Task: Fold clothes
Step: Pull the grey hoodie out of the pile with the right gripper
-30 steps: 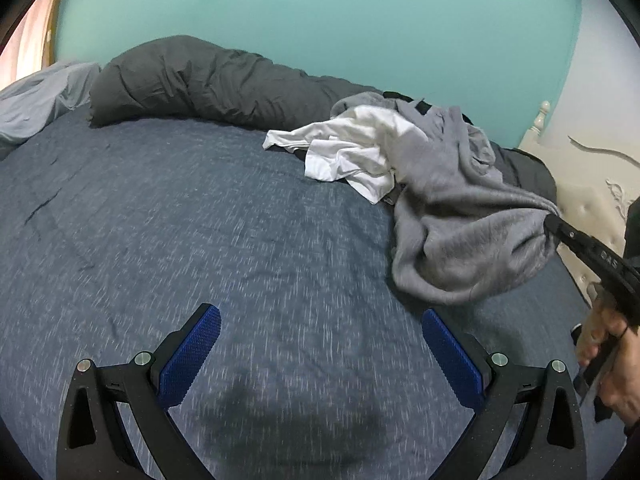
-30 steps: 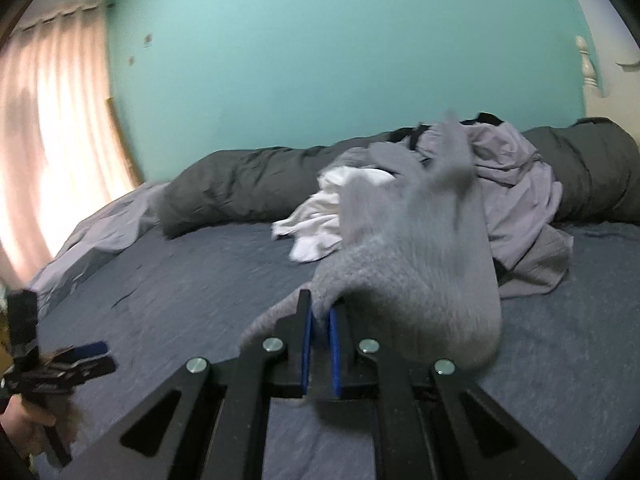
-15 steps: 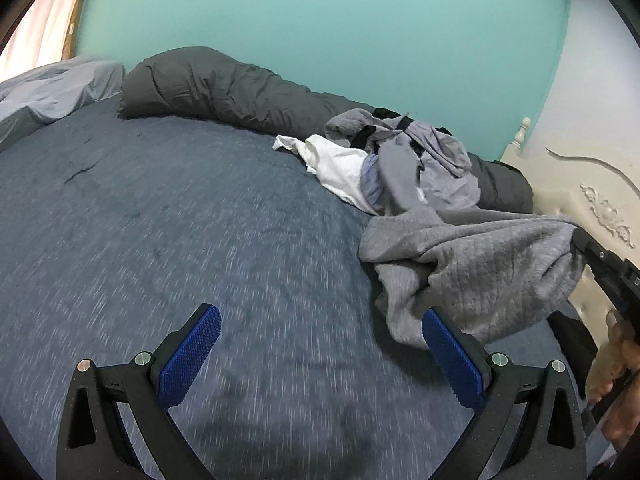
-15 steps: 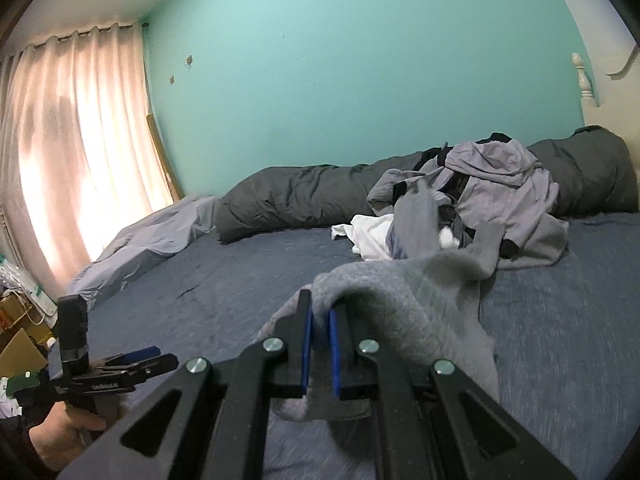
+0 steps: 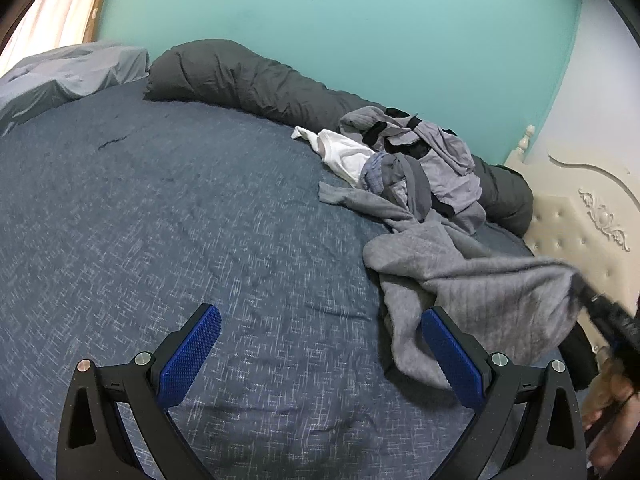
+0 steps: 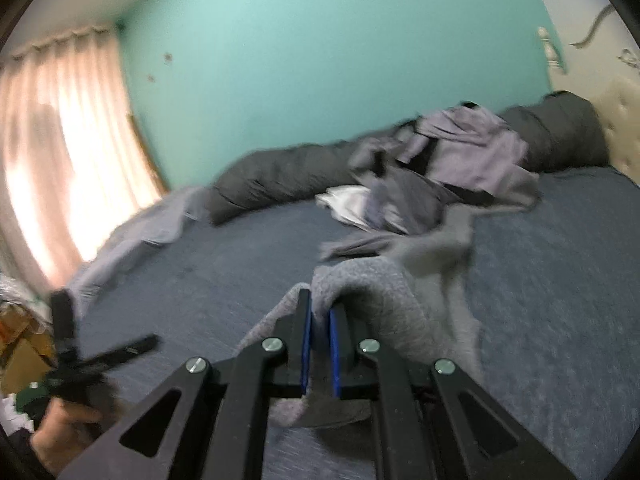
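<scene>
The right gripper [image 6: 319, 320] has its jaws pinched almost together on a bunched edge of the grey knit garment [image 5: 472, 280], a hold that makes sense for drawing one piece clear of the rest so it can be laid out alone. From that pinch the cloth rises over the blue pads and trails away toward the far right of the bed [image 5: 160, 220], one thin end reaching back to the clothes pile [image 5: 420, 160], so it probably is not yet fully free. The left gripper [image 5: 320, 360] has its jaws spread wide with nothing between them, low over bare blue bedding, likely kept ready to take a second edge. The garment hangs just right of its right-hand pad, and the view does not settle whether the two touch. Farther off, the pile of lilac, white and dark pieces rests against the long dark grey bolster [image 5: 248, 80] along the teal wall [image 5: 320, 20], near the cream headboard [image 5: 580, 216].
</scene>
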Demonstrator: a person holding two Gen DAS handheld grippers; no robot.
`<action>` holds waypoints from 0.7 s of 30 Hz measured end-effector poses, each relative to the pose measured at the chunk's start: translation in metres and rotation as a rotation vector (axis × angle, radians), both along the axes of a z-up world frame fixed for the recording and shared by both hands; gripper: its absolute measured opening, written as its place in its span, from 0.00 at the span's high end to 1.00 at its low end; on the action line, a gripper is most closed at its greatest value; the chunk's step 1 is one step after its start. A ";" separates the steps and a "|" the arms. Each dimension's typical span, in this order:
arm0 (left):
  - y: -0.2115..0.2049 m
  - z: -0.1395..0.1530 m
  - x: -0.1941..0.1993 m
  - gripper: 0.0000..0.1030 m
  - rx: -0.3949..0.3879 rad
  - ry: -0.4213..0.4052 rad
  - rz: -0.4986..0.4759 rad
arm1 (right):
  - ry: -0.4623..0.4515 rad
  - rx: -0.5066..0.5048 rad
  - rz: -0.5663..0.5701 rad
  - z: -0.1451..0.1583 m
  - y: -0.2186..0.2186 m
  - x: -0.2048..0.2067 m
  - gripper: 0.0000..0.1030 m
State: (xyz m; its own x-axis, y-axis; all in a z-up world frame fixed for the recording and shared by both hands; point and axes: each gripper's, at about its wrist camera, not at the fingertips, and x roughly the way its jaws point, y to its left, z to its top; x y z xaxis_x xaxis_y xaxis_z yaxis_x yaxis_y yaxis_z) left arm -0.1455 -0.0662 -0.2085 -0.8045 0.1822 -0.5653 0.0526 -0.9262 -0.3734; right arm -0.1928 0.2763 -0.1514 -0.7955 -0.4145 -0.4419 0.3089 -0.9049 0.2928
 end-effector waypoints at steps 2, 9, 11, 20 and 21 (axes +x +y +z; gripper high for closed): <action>0.001 -0.008 -0.002 0.00 0.004 -0.004 0.000 | -0.046 0.031 -0.069 -0.019 0.008 -0.008 0.92; 0.010 -0.029 -0.016 0.00 -0.023 -0.036 -0.006 | -0.250 0.001 -0.202 -0.079 0.039 -0.028 0.89; 0.013 -0.035 -0.020 0.00 -0.015 -0.049 -0.013 | -0.301 0.019 -0.214 -0.092 0.045 -0.030 0.89; 0.020 -0.039 -0.021 0.00 -0.003 -0.056 -0.045 | -0.332 0.103 -0.279 -0.083 0.071 -0.007 0.74; 0.019 -0.039 -0.021 0.00 -0.002 -0.055 -0.043 | -0.314 0.094 -0.300 -0.074 0.076 -0.003 0.74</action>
State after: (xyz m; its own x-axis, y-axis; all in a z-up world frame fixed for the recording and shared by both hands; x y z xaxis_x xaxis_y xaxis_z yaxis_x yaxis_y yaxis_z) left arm -0.1664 -0.0467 -0.2474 -0.7638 0.2147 -0.6087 0.0334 -0.9287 -0.3694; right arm -0.1960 0.3524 -0.2252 -0.6954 -0.1328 -0.7062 -0.0620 -0.9680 0.2432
